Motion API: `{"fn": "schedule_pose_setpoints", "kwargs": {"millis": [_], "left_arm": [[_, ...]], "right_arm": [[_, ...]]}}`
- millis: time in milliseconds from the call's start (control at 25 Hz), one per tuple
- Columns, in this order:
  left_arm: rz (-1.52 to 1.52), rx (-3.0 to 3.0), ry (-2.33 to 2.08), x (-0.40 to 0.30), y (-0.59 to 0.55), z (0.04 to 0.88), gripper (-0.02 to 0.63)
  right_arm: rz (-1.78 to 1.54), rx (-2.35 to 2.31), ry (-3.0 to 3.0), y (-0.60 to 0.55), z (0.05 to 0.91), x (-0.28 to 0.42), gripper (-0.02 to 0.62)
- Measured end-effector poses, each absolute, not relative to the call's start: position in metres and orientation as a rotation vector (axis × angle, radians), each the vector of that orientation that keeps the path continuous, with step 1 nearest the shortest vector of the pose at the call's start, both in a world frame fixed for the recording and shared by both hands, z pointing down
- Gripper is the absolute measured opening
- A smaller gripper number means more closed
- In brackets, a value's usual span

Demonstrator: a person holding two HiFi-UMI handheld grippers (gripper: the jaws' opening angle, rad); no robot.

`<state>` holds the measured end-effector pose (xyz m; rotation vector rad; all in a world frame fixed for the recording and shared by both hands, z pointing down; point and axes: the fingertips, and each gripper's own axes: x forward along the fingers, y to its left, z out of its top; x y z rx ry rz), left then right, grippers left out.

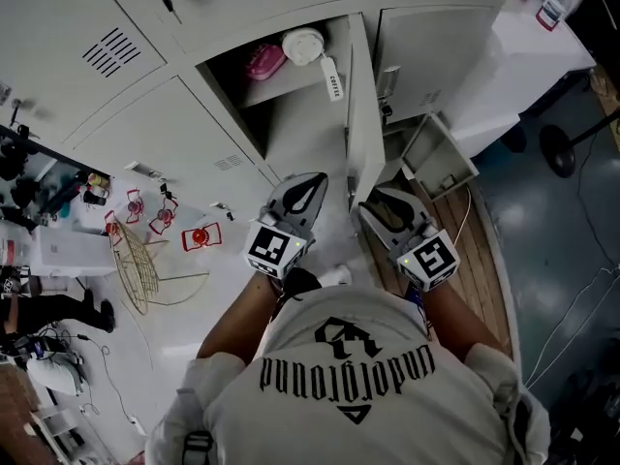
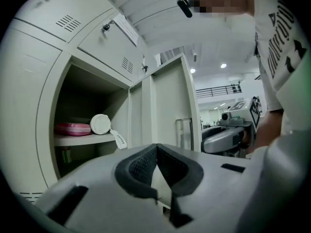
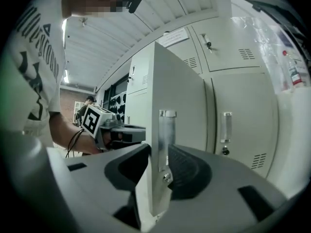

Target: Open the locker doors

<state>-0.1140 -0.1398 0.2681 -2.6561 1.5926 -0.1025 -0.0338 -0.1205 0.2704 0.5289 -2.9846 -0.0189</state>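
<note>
Ahead of left gripper (image 2: 156, 145): jaws together; open compartment (image 2: 82, 98) ahead and to their left, way in free.
On shelf (image 2: 80, 140): pink case (image 2: 73, 128) and white round pouch (image 2: 100, 124) take the front; free air above them.
Under shelf: dark, can't tell.
At right gripper (image 3: 158, 152): locker door (image 3: 180, 91) edge and handle (image 3: 166, 130) stand between the jaws; panel walls off their left side.
Right of those jaws: closed lockers (image 3: 243, 110), free air in front.
</note>
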Motion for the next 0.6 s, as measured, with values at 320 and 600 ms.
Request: {"fn": "schedule_pose_setpoints", "kwargs": {"millis": [320, 600], "left_arm": [[-0.124, -2.705, 1.491, -0.076, -0.152, 0.269, 0.008], [-0.141, -2.742, 1.401, -0.045, -0.161, 0.272, 0.008]], "right_arm": [[-0.031, 0.718, -2.946, -0.142, 0.271, 0.024, 0.093], [-0.001, 0.909, -2.912, -0.18, 0.273, 0.074, 0.054]]}}
